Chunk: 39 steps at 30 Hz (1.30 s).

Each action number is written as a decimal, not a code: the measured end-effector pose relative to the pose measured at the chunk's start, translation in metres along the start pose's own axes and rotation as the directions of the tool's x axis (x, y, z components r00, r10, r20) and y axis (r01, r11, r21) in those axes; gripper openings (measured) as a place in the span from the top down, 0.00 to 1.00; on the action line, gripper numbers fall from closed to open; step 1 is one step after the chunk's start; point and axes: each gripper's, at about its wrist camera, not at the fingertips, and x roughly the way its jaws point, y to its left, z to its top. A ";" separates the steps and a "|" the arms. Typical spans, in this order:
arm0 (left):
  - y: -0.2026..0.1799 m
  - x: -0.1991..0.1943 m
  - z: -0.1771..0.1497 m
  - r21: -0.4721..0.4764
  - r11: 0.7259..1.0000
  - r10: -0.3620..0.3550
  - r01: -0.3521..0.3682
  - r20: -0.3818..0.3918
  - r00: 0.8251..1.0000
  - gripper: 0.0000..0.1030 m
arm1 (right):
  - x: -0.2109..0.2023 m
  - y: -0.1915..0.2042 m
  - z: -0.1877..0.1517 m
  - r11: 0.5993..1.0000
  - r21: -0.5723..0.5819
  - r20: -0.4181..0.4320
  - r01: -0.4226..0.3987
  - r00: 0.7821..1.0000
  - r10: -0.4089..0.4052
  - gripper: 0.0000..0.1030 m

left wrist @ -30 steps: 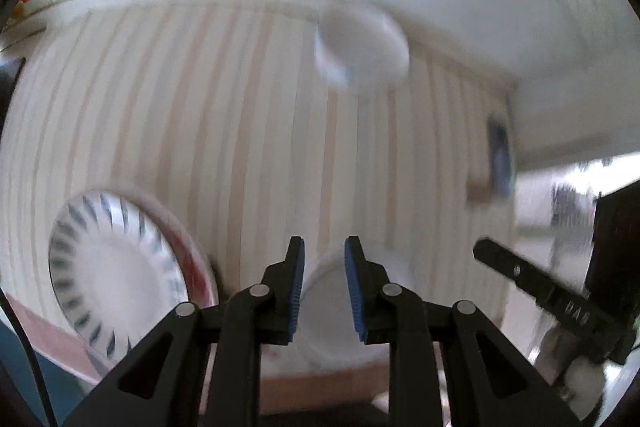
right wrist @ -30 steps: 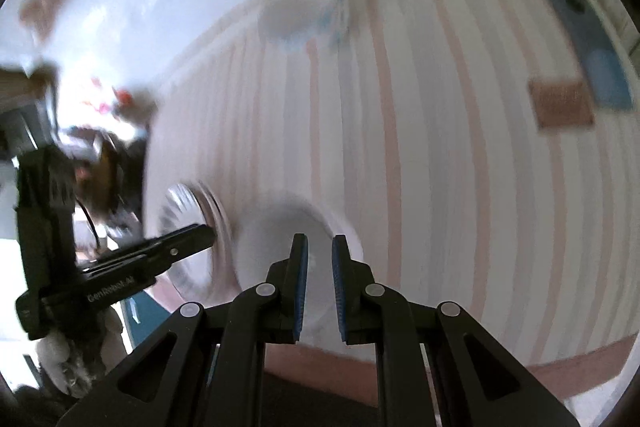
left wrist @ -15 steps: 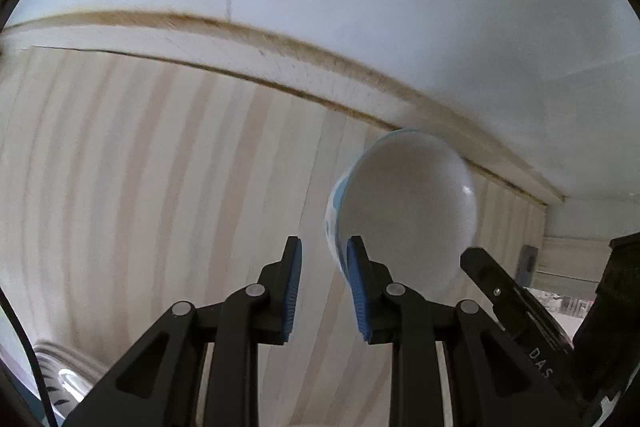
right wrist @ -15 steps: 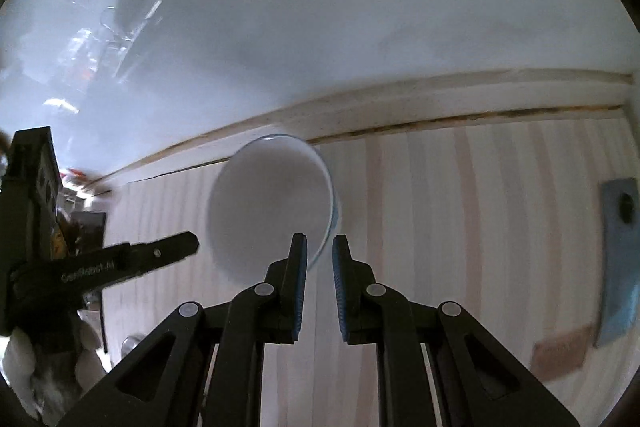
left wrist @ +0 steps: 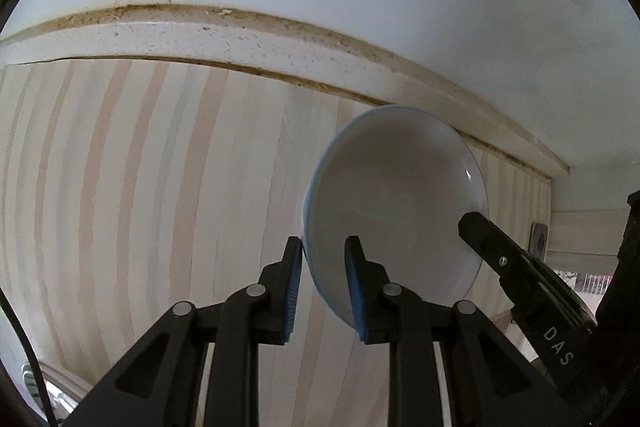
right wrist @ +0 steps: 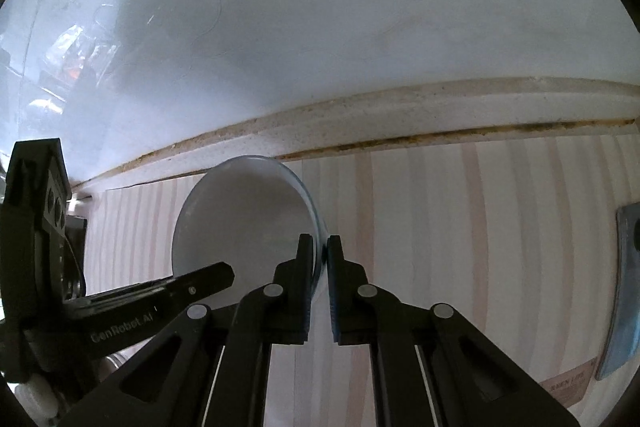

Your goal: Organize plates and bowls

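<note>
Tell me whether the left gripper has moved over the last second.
Yes. The left gripper has gone forward toward the wall strip, which now looms larger, and its fingers now straddle the rim of the bowl.

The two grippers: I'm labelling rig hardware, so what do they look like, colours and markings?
Both are black plastic linkages with silver rivets and blue ribbed pads. The left gripper shows white "GenRobot AI" lettering on its side in the right wrist view; the right gripper shows "DAS".

"DAS" on right gripper (left wrist: pixel 472 227); "GenRobot AI" on left gripper (right wrist: pixel 224 273).
</note>
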 end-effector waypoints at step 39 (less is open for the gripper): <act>-0.021 -0.120 -0.190 0.247 0.969 0.011 -0.013 0.009 1.000 0.82 | -0.191 0.044 -0.213 0.999 0.034 0.073 -0.023 0.997 0.021 0.92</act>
